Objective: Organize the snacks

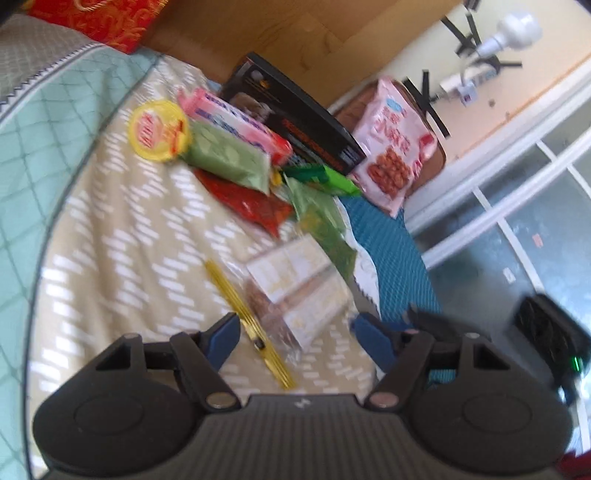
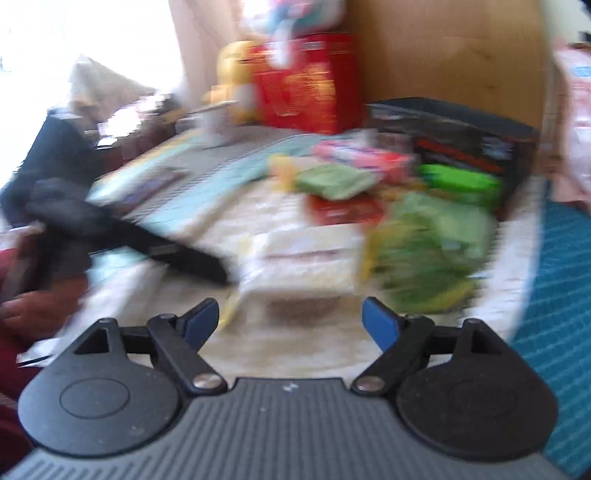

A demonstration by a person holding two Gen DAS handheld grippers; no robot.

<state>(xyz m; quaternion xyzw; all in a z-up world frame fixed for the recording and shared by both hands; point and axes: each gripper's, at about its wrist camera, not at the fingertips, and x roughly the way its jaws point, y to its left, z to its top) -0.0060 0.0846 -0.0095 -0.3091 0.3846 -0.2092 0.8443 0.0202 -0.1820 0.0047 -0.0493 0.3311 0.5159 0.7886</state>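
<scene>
Snacks lie in a heap on a beige patterned bedspread. Among them are a yellow round tub, a pink box, a pale green packet, a red packet and a green bag. A pink bag leans at the back. A clear packet with a cream label lies nearest. Its near end reaches between the pads of my open left gripper, which do not press on it. My right gripper is open and empty, just short of the same cream packet. The right wrist view is blurred.
A black box stands behind the heap, against a cardboard wall. A teal blanket covers the bed's right side, with a glass door beyond. A red box stands at the back. A hand shows at the left edge.
</scene>
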